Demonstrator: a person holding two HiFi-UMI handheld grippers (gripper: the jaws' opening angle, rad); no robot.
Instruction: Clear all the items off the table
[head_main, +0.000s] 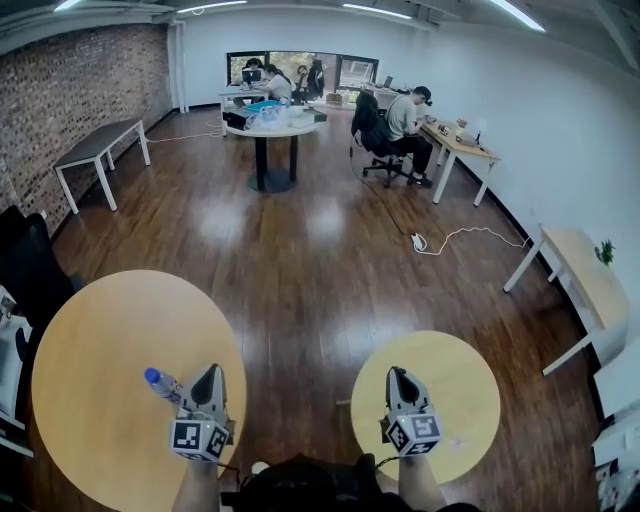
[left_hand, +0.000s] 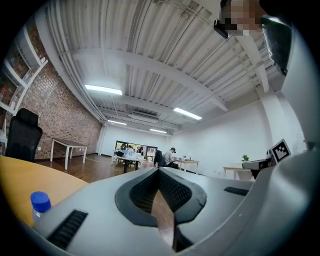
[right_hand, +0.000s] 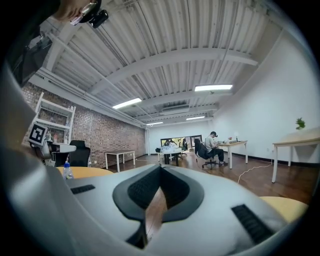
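- Head view: The large round table (head_main: 100, 380) fills the lower left. A clear water bottle (head_main: 163, 384) with a blue cap stands on it, towards the edge nearest the person. The left gripper (head_main: 212, 370) hovers over that same part of the table, just beside the bottle on its right and not touching it. The right gripper (head_main: 396, 372) is well off to the right of the large round table, above a small round table (head_main: 460, 390). Both grippers point away from the person. Far beyond the large round table, across the dark wooden floor (head_main: 300, 250), people sit at desks.
- Left gripper view: The left gripper (left_hand: 159, 170) has its jaws closed, the ribbed pads meeting at the tips with nothing between them. The bottle (left_hand: 39, 204) shows at the lower left, upright on the yellow top of the large round table (left_hand: 25, 182), outside the jaws. A brick wall (left_hand: 55, 115) rises behind the table.
- Right gripper view: The right gripper (right_hand: 160, 166) also has its jaws pressed together and holds nothing. The bottle (right_hand: 66, 171) stands upright on the large round table (right_hand: 87, 171), far to the left of the jaws. The rim of the small round table (right_hand: 285, 202) shows at the lower right.
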